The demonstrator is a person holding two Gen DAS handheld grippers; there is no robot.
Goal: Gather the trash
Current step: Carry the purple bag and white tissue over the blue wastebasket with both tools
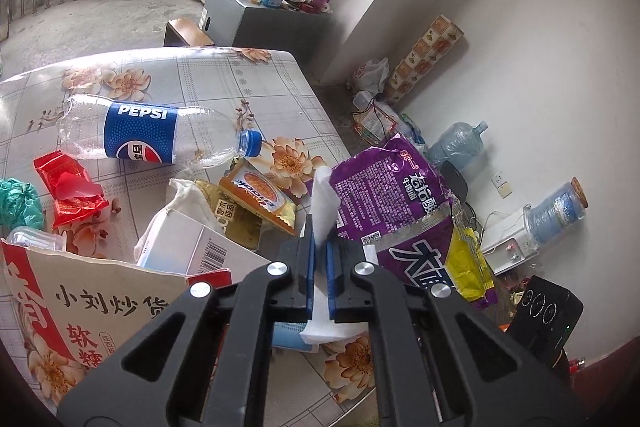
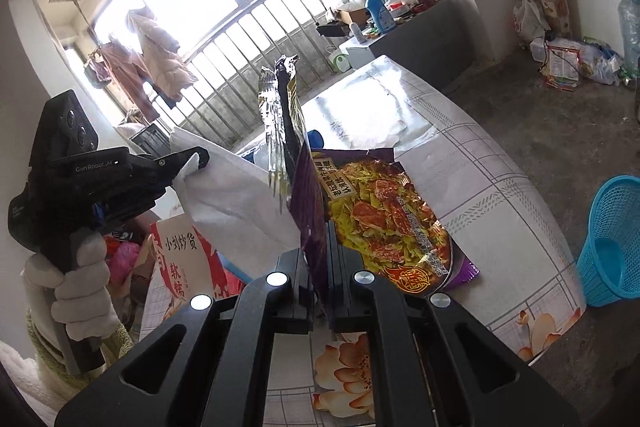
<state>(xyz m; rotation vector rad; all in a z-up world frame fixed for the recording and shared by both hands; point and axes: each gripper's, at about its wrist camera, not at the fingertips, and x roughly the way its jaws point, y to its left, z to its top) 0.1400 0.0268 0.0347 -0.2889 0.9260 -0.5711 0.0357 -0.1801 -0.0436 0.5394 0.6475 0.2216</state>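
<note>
Left hand-held gripper (image 1: 320,247) is clenched on a white paper tissue (image 1: 323,201); its blue pads pinch the sheet, which stands up above the fingertips and also hangs out below them. In the right wrist view the same tissue spreads wide from the black jaws, and a hand in a white glove (image 2: 78,279) grips the handle. Right hand-held gripper (image 2: 318,247) is clenched on the edge of a large purple snack bag with a picture of yellow and red food (image 2: 384,219); the bag is lifted at the gripped edge, and its torn silver top points upward.

On the tabletop with the grey flowered cloth (image 1: 224,83) lie more pieces of trash: an empty clear plastic Pepsi bottle with a blue cap (image 1: 156,137) on its side, a red crumpled wrapper (image 1: 72,187), a small orange snack packet (image 1: 260,197), and a brown paper bag with red print (image 1: 80,303). A blue plastic mesh basket (image 2: 612,247) stands on the floor beside the tabletop.
</note>
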